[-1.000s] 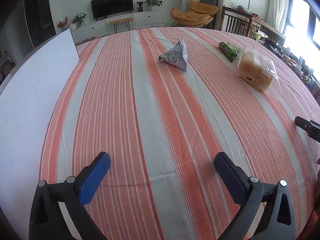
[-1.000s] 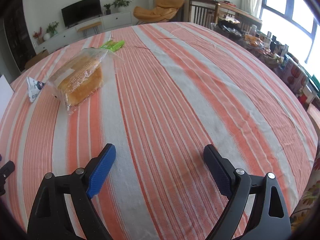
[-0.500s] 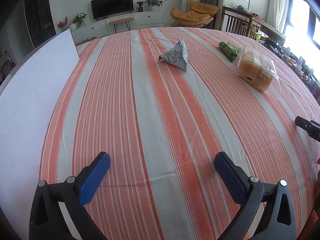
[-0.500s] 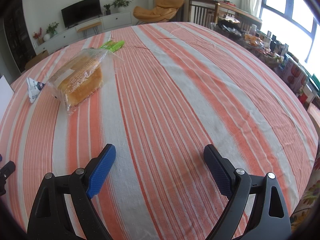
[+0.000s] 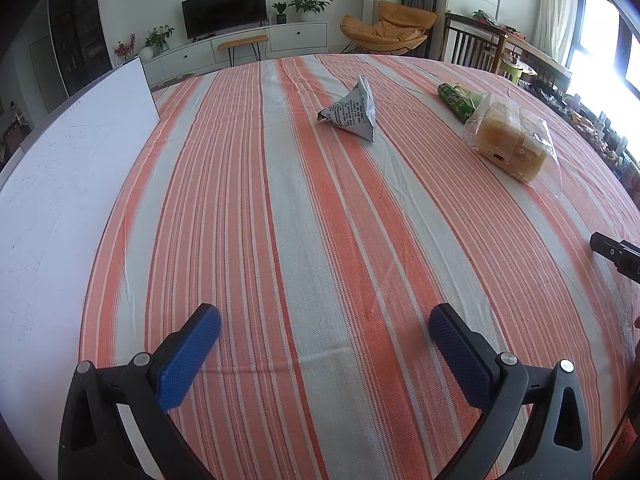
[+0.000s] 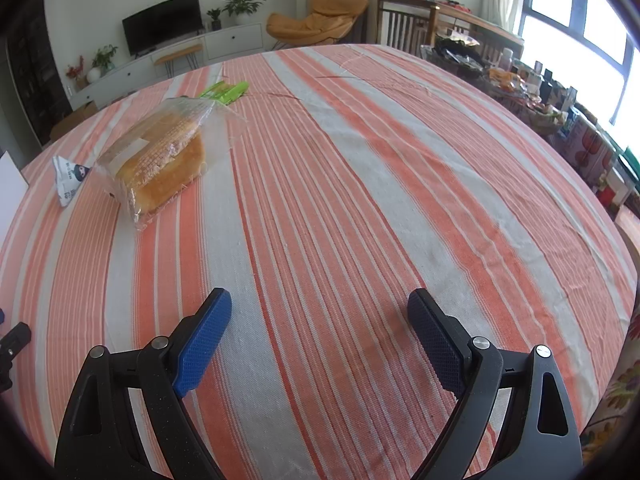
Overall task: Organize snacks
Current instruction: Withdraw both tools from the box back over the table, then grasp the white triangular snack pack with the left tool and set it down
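Both claws, left gripper (image 5: 324,334) and right gripper (image 6: 320,320), hang released and empty over the striped cloth (image 5: 304,240). Snacks lie unsorted: pouch (image 5: 352,114) at twelve o'clock, bread (image 5: 508,140) and green pack (image 5: 456,100) at two.

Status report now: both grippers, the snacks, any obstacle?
Left gripper open, empty. Right gripper open, empty. Bread bag, triangle packet, green packet untouched on tablecloth. Nothing in the way.
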Demonstrator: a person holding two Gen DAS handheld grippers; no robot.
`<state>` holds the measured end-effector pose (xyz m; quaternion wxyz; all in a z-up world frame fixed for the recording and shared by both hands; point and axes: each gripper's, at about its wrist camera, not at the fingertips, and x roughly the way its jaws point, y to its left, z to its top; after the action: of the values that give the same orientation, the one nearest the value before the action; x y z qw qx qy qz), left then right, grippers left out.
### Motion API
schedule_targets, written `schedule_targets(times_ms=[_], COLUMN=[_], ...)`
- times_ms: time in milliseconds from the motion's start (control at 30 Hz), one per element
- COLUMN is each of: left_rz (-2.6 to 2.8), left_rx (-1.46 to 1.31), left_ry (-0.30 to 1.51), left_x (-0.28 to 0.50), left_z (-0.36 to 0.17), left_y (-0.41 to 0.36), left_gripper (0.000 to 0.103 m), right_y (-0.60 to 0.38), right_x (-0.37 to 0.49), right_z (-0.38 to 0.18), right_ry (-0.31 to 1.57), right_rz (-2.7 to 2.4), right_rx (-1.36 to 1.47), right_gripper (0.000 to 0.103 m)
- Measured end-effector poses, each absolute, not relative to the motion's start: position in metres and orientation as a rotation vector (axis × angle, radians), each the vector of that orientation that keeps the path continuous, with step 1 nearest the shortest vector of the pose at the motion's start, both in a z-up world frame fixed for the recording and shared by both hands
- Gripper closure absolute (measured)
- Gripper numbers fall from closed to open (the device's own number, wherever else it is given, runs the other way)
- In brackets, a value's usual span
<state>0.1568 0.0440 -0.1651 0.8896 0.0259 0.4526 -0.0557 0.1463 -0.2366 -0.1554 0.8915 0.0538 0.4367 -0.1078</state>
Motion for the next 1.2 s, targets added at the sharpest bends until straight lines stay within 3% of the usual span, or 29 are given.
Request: schedule_targets(times_ms=[333, 800, 833, 900, 933, 1033, 1200], left_rz=[-0.100, -0.054, -0.051, -0.072, -0.096, -0.108, -0.141], left_rx=[0.032, -0.012, -0.006, 0.033, 0.041, 0.083, 0.074], left_ry=[0.975, 1.005, 0.992, 0.930, 0.913, 0.901, 0.939], left_x=[0.176, 0.334, 0.338, 0.337, 0.335, 0.325, 0.276], left_z=[-0.164, -0.165, -0.165, -0.161, -0.159, -0.157, -0.154], left_y=[0.039, 0.012, 0.011, 0.009, 0.009, 0.007, 0.014], left_gripper=[0.000, 0.001, 0.004, 0.031, 0.059, 0.066, 0.067], right_y=[-0.237, -0.237, -0.237, -0.237, -0.237, -0.237, -0.238], right_x=[0.146, 0.147, 0.147, 0.147, 0.147, 0.147, 0.147], right_z=[-0.155, -0.156, -0.156, -0.156, -0.156, -0.156, -0.156], right_ry=[0.906, 0.906, 0.906, 0.906, 0.906, 0.906, 0.906], right_rz=[-0.224, -0.224, -0.224, -0.224, -0.224, -0.224, -0.224], right_rx=[0.112, 0.113, 0.113, 0.114, 0.114, 0.114, 0.114], right_gripper=[0.011, 0.011, 0.011, 0.011, 0.011, 0.011, 0.011])
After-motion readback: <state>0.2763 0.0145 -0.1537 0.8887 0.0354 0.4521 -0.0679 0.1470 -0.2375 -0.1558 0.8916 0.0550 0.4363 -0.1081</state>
